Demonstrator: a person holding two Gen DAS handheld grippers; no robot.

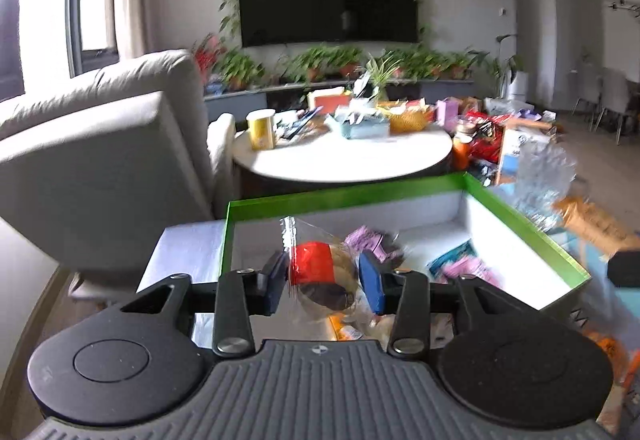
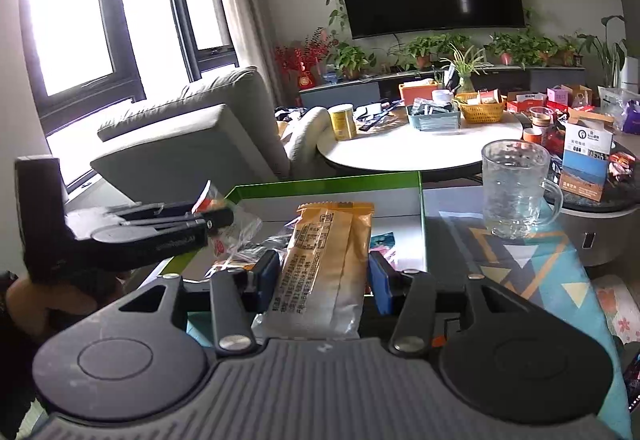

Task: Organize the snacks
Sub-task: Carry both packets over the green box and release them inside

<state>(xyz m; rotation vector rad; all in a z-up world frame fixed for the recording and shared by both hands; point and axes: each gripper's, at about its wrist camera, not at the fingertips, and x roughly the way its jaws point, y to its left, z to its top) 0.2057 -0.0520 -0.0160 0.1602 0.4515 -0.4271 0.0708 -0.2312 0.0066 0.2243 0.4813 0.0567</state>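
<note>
A: Starting at the left. What is the left gripper (image 1: 326,276) doing?

B: It is pinching a clear bag (image 1: 320,268) between its blue pads (image 1: 371,286). The bag is showing a red band and a brown, bun-like snack inside. It is hanging over the near edge of the green box (image 1: 520,216).

A: Contents of the box?

B: Purple wrappers (image 1: 366,238) and a blue packet (image 1: 454,254) are lying on its white floor. That view is blurring toward the right, so finer detail is not readable.

A: Moving right. The right gripper (image 2: 324,278)?

B: It is clamping a yellow packet (image 2: 326,264) upright, pads pressing both of its long sides. The printed back is facing the camera. The packet is standing over the near part of the same box (image 2: 422,208).

A: Is the left gripper appearing in that view?

B: Yes, at the left edge (image 2: 168,228), holding the clear bag (image 2: 230,224) over the box's left rim.

A: And further right?

B: A glass mug (image 2: 514,192) is standing on a patterned cloth (image 2: 532,268), just beside the box. Behind, a round white table (image 2: 400,152) is carrying a yellow can (image 2: 343,122) and a yellow basket (image 2: 482,112).
</note>
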